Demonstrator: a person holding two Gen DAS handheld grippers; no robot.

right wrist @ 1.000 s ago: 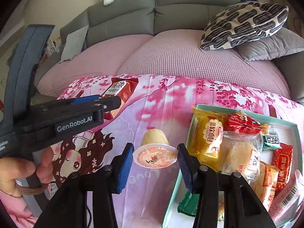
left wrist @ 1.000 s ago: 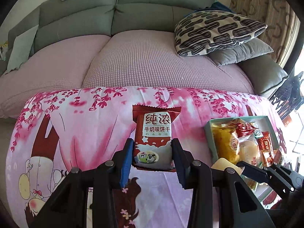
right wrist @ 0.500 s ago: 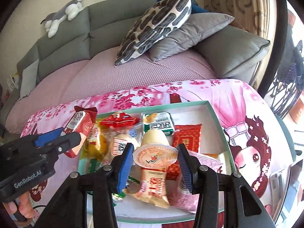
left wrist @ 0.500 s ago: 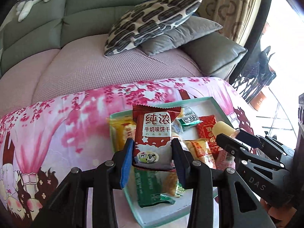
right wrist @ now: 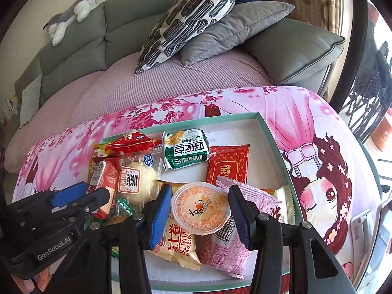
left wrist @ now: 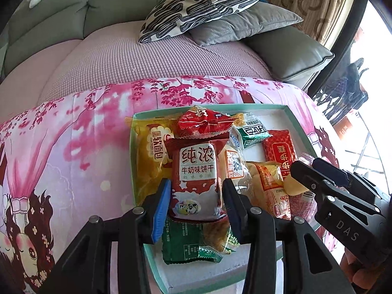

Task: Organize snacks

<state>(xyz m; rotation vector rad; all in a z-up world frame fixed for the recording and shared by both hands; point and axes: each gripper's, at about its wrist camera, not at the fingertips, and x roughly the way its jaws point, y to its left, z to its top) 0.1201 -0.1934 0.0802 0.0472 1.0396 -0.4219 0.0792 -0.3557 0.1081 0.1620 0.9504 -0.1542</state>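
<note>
My left gripper [left wrist: 196,199] is shut on a red-and-white milk biscuit packet [left wrist: 194,178] and holds it above the left half of the teal-rimmed snack box [left wrist: 291,117]. My right gripper [right wrist: 200,208] is shut on a clear jelly cup with an orange lid [right wrist: 200,208] and holds it over the front middle of the same box [right wrist: 269,132]. The box holds several packets: yellow, red, green, pink. The left gripper with its packet [right wrist: 103,178] shows at the left of the right wrist view; the right gripper [left wrist: 325,183] shows at the right of the left wrist view.
The box sits on a pink cartoon-print cloth [left wrist: 73,147] over a table, in front of a sofa with a pink cover [right wrist: 171,80]. A patterned pillow [right wrist: 191,17] and grey cushions lie behind. A plush cat [right wrist: 73,12] lies on the sofa back. A balcony railing is at the right.
Both grippers have moved right from the bare cloth to over the snack box, each still holding its item, and have come a little lower and closer to the packets.
</note>
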